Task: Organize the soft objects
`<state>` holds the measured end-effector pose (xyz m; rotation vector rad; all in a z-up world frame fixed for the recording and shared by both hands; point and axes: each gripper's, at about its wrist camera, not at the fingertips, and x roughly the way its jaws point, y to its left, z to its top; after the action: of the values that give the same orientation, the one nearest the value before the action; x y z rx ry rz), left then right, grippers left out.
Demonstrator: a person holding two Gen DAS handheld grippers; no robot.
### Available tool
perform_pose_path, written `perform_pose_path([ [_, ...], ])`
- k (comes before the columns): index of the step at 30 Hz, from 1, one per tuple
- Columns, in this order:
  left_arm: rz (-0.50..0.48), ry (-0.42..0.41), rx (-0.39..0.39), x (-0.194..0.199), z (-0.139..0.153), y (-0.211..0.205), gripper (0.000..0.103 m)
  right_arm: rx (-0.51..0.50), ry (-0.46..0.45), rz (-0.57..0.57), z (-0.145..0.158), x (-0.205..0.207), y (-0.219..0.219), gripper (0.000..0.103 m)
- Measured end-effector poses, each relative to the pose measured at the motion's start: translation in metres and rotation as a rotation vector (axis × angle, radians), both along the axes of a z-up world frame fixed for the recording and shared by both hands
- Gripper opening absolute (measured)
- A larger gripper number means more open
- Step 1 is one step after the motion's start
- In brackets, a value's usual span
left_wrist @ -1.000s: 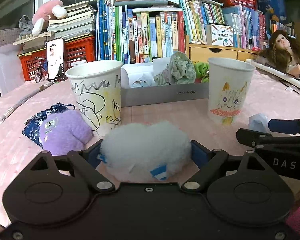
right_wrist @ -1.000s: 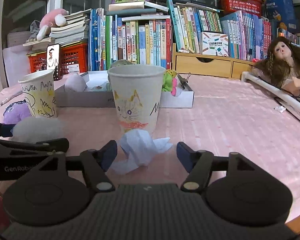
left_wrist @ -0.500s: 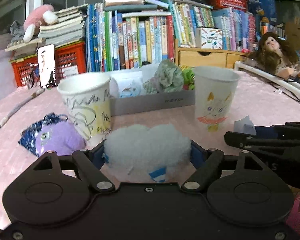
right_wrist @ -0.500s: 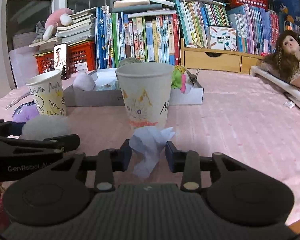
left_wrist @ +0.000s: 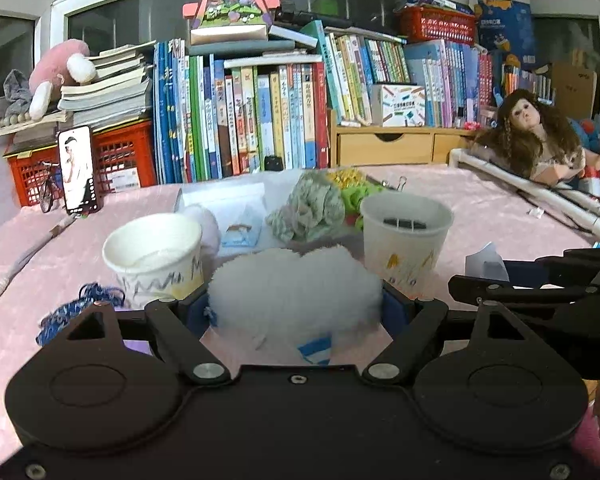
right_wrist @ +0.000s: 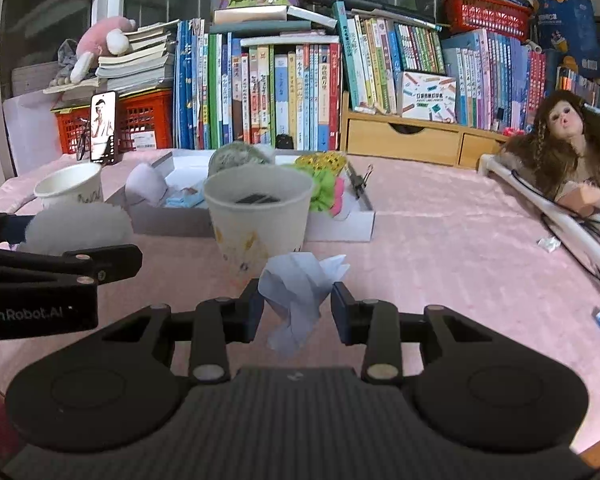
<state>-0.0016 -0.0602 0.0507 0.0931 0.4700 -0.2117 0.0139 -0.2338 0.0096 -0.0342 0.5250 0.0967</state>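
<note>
Both tools loaded: left tool grips white pompom, right tool crumpled tissue.

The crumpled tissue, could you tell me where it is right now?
In the right wrist view, the crumpled tissue is pinched in the right gripper, just in front of the cat-drawing paper cup.

The words "GenRobot.AI" stand in white letters on the side of the left gripper, at 9 o'clock in the right wrist view; the paper cup at 10 o'clock in the left wrist view has hand-drawn scribbles that look like the letter "M", but no clear word; the book spines at 12 o'clock and the small box at 1 o'clock have print too small to read.
</note>
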Motion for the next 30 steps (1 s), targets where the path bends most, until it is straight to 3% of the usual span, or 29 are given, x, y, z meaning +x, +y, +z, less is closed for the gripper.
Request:
perform_pose_path([
  [21, -0.01, -0.045, -0.033, 0.036, 0.055, 0.008, 0.08, -0.011, -0.042, -0.016, 0.033, 0.02, -0.018, 0.043],
  [30, -0.009, -0.014, -0.051, 0.072, 0.089, 0.02, 0.08, -0.03, -0.063, 0.013, 0.055, 0.044, -0.022, 0.043],
])
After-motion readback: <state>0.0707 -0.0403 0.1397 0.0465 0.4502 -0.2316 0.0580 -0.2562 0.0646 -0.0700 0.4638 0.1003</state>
